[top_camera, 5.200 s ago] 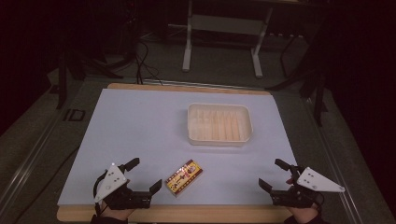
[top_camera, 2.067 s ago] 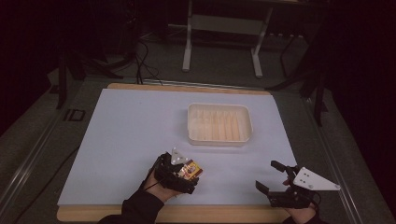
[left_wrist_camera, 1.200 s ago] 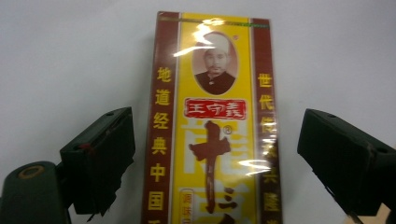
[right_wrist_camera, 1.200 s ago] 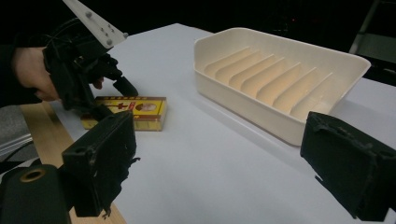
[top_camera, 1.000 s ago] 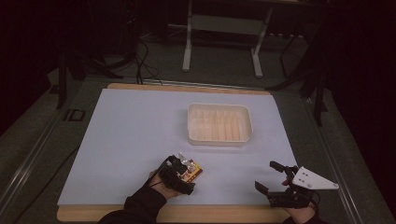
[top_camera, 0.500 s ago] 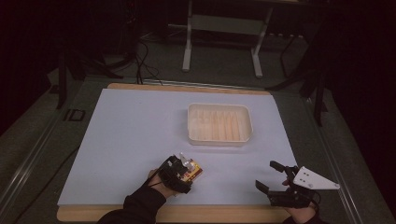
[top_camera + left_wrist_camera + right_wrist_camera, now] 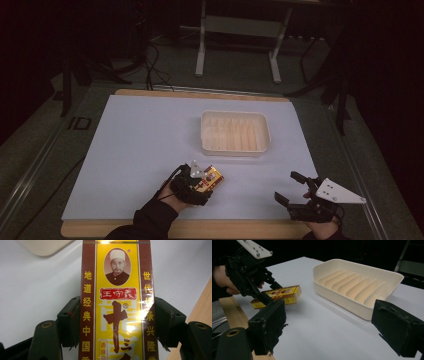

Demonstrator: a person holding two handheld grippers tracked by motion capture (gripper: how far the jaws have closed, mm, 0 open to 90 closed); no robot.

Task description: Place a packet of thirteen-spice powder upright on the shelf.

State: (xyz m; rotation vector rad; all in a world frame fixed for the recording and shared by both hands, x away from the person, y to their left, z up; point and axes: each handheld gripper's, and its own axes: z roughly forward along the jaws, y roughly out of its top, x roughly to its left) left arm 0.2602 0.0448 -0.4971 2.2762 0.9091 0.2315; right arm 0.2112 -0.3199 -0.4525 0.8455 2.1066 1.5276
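A yellow and maroon spice box (image 7: 213, 179) (image 7: 116, 290) lies flat on the white table sheet near the front edge. My left gripper (image 7: 202, 182) (image 7: 117, 323) straddles it, one black jaw pressed against each long side, so it is shut on the box. In the right gripper view the same box (image 7: 287, 293) rests on the sheet with the left gripper (image 7: 270, 291) over its near end. My right gripper (image 7: 286, 186) (image 7: 334, 327) stands open at the front right, nothing between its jaws.
A cream ribbed tray (image 7: 235, 150) (image 7: 337, 296) stands empty behind the box, right of centre. The white sheet (image 7: 140, 150) covers a wooden board whose bare edge (image 7: 200, 230) runs along the front. Dark floor, cables and a metal stand lie beyond.
The left gripper came from the front left corner to the box and closed around it. Over the last second it has barely moved. The right gripper has stayed in place.
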